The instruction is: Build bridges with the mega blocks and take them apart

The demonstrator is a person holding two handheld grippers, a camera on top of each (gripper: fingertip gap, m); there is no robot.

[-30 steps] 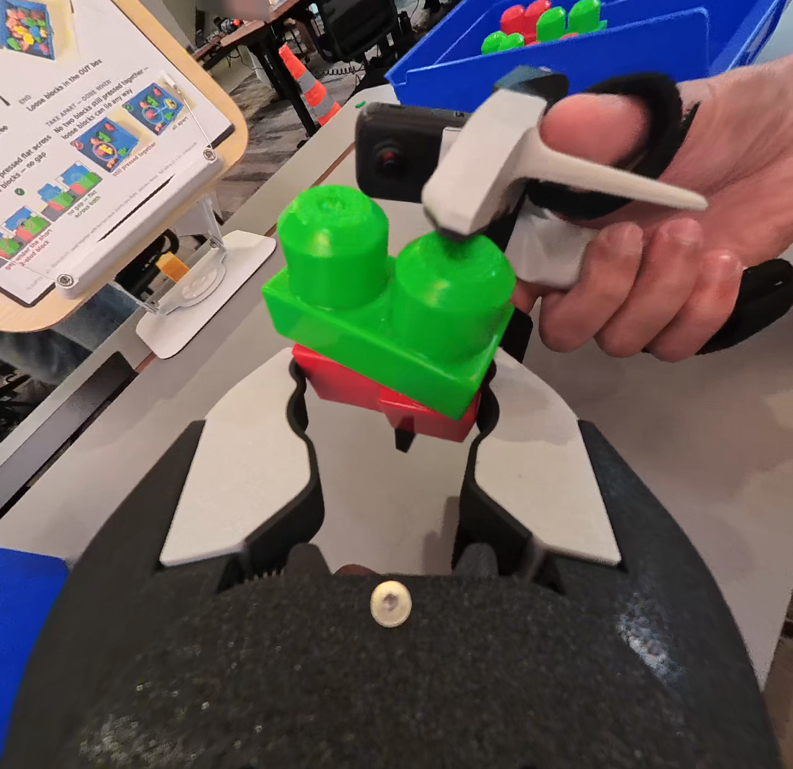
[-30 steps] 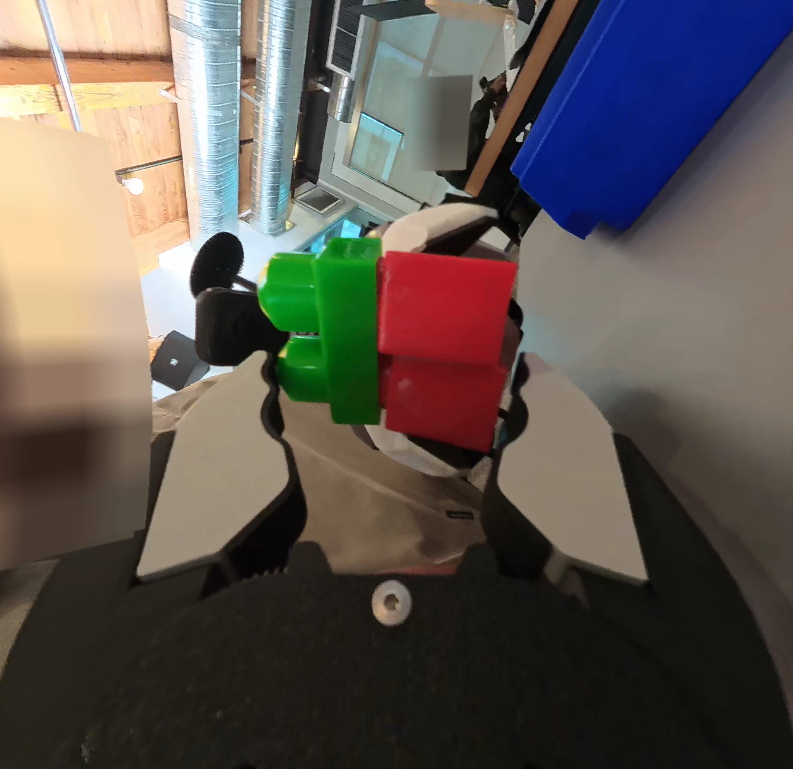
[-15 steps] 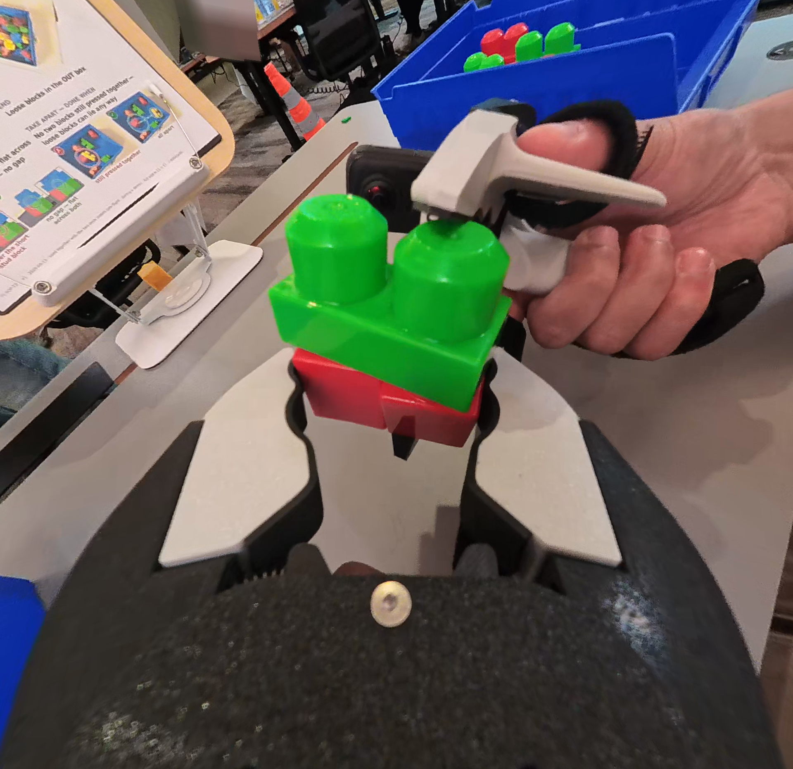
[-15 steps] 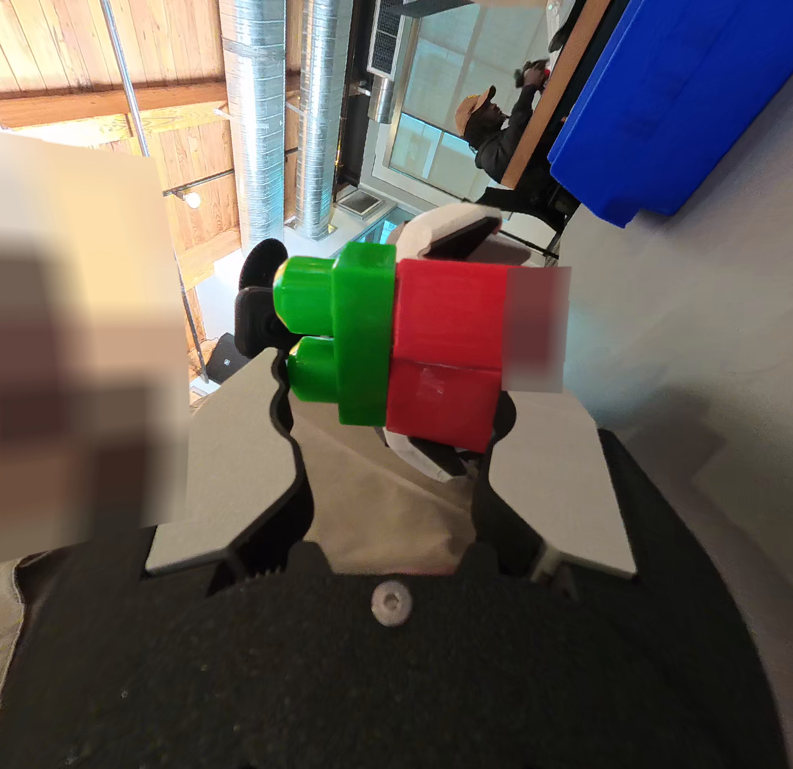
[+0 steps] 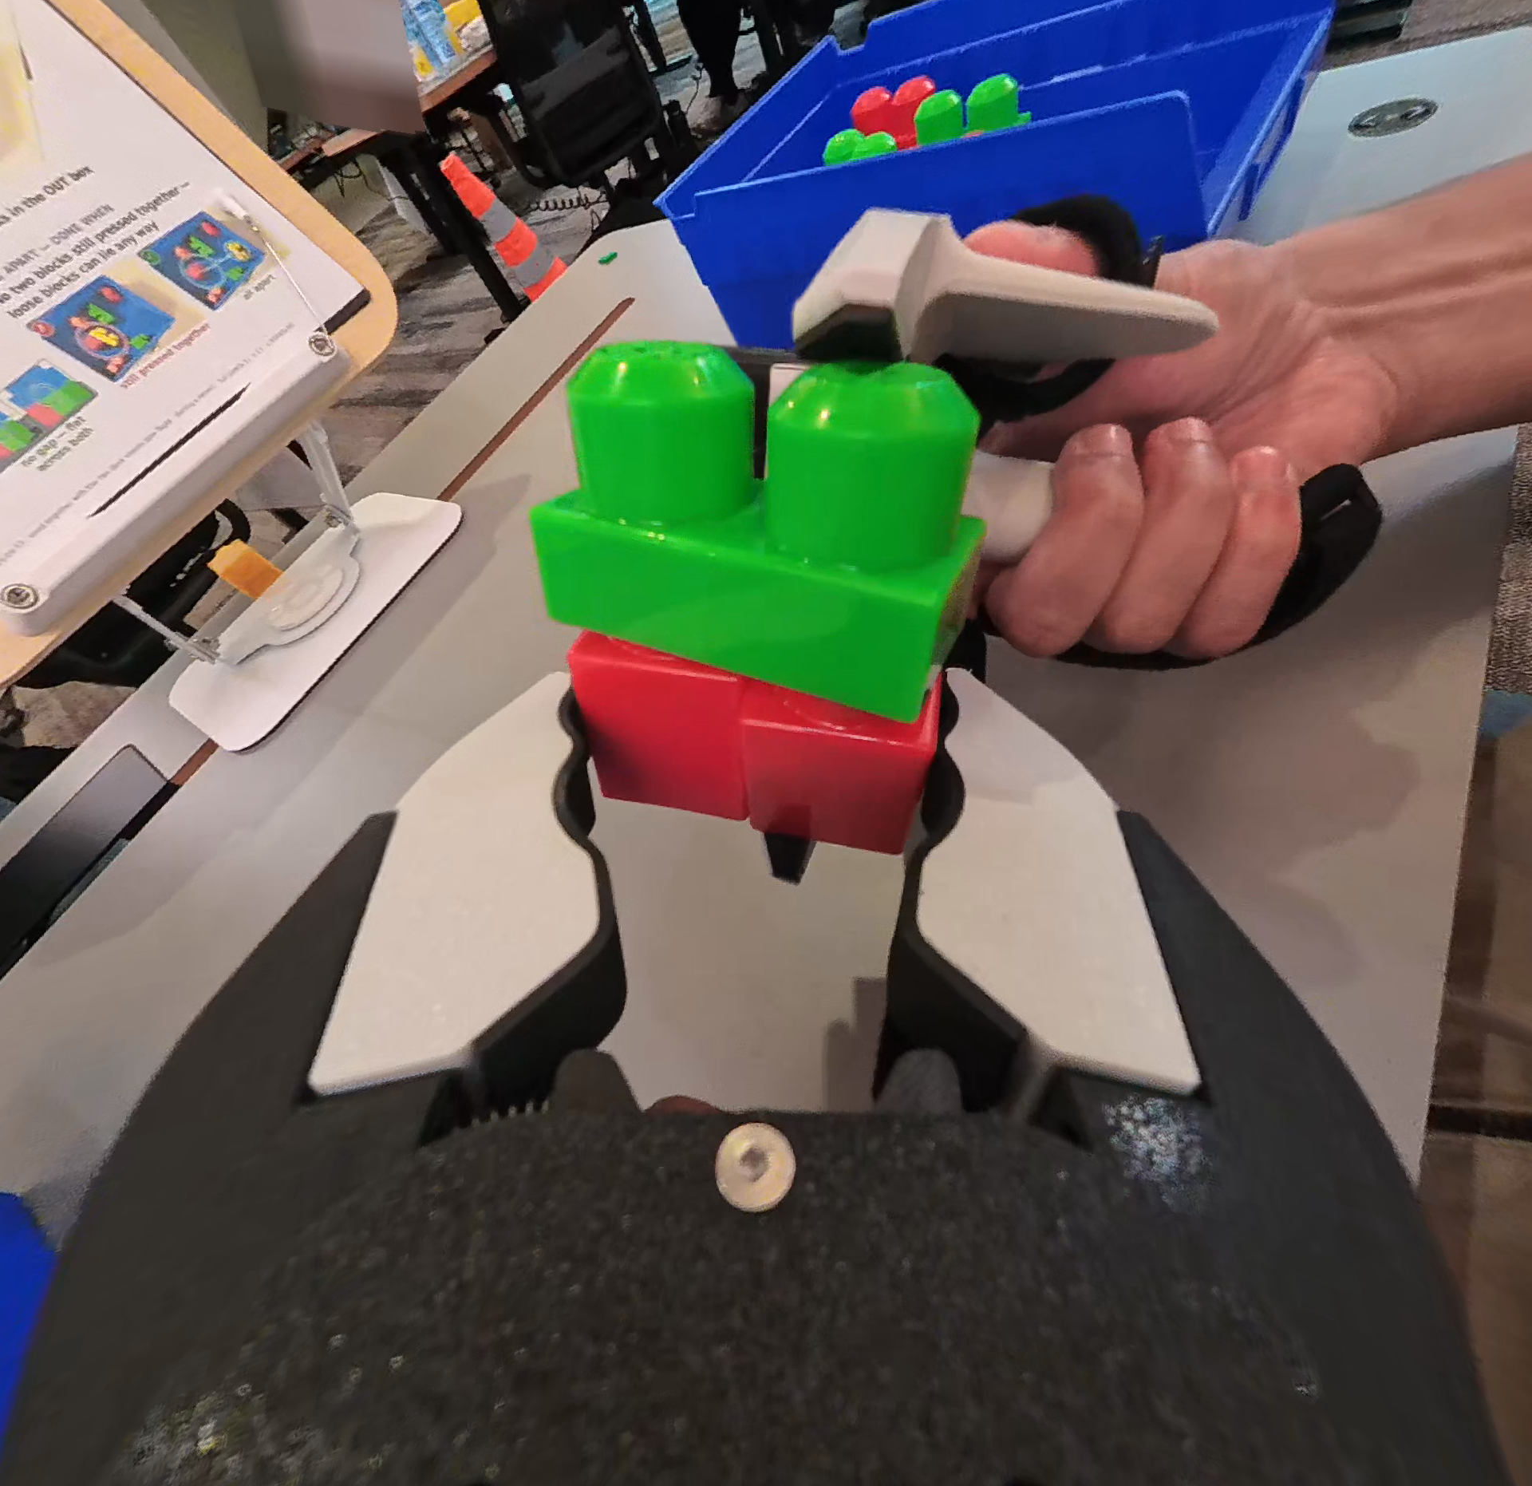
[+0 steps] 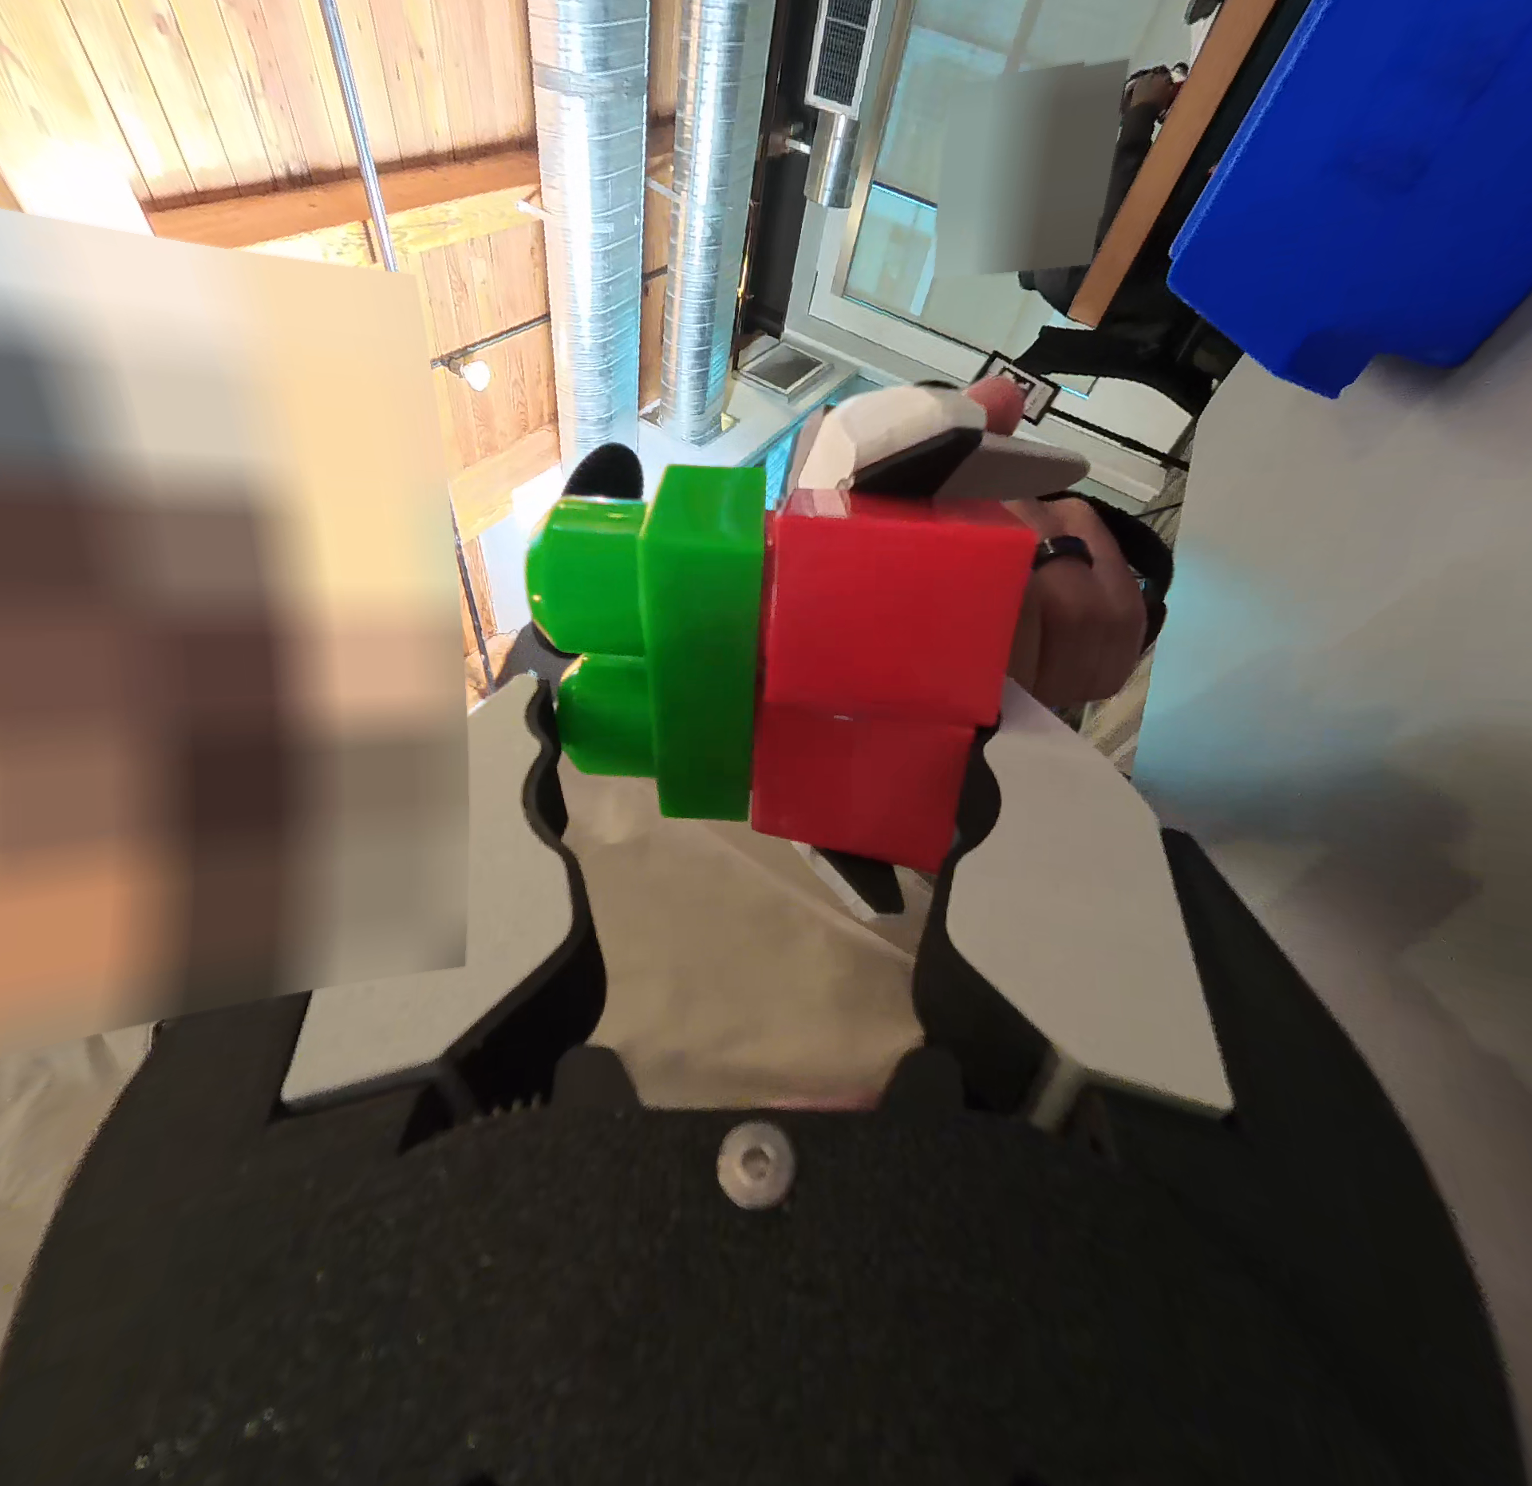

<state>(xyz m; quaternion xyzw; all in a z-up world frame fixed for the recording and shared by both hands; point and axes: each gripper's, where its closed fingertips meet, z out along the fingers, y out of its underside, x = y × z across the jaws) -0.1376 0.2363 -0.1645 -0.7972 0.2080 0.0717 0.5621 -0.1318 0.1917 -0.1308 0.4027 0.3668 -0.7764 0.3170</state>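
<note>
- an instruction board on a stand sits at the table's left edge; it carries printed text and small photos of blocks, and nothing else here bears legible writing or a brand.
- the left gripper is clamped on the two red blocks, one finger pressed against each outer side, holding them up off the table.
- the green block sits on top of the red blocks, spanning both, studs upward, slightly tilted with its right end lower.
- the right gripper comes in from the right in the person's right hand; its upper finger lies across the top of the green block's right stud.
- in the right wrist view the right gripper straddles the stack from stud tops to red undersides; whether both fingers press on it i cannot tell.
- a blue bin stands at the table's far right, with red and green blocks inside.
</note>
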